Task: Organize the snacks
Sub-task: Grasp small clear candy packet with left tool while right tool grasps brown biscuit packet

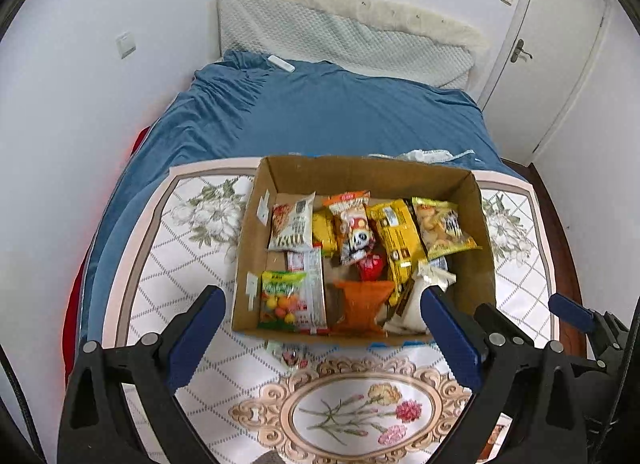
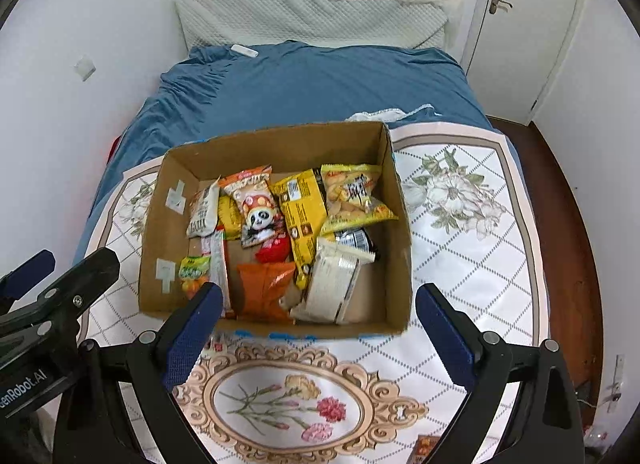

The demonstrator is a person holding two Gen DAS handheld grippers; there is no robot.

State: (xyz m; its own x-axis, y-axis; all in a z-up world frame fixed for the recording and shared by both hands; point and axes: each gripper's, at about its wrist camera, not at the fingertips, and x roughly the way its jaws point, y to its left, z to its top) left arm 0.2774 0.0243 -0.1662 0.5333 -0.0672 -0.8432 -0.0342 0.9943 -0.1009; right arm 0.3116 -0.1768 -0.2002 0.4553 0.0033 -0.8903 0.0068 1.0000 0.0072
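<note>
Both grippers are held wide apart, nothing gripped: left gripper (image 1: 324, 334), right gripper (image 2: 320, 328). Cardboard box (image 1: 256, 264) is seen at 12 o'clock; snack packets (image 1: 356, 232) are piled inside. Packets are judged light, crinkly, slippery; sealed edges are best pinched.

Open brown cardboard box (image 2: 394, 220) sits upright on the floral-patterned counter, its flaps absent or folded, holding a loose, overlapping pile of snack packets. Contents noted: a white packet (image 2: 202, 212) against the left wall, a panda-print packet (image 2: 258, 210) at centre, a long yellow packet (image 2: 302, 212) and a yellow packet of puffed pieces (image 2: 352, 194) toward the right wall, a red wrapped item (image 2: 274, 251) mid-box. Along the near wall lie a green-topped candy bag (image 1: 280, 298), an orange packet (image 2: 262, 290) and a pale cream packet (image 2: 332, 284), tilted.
</note>
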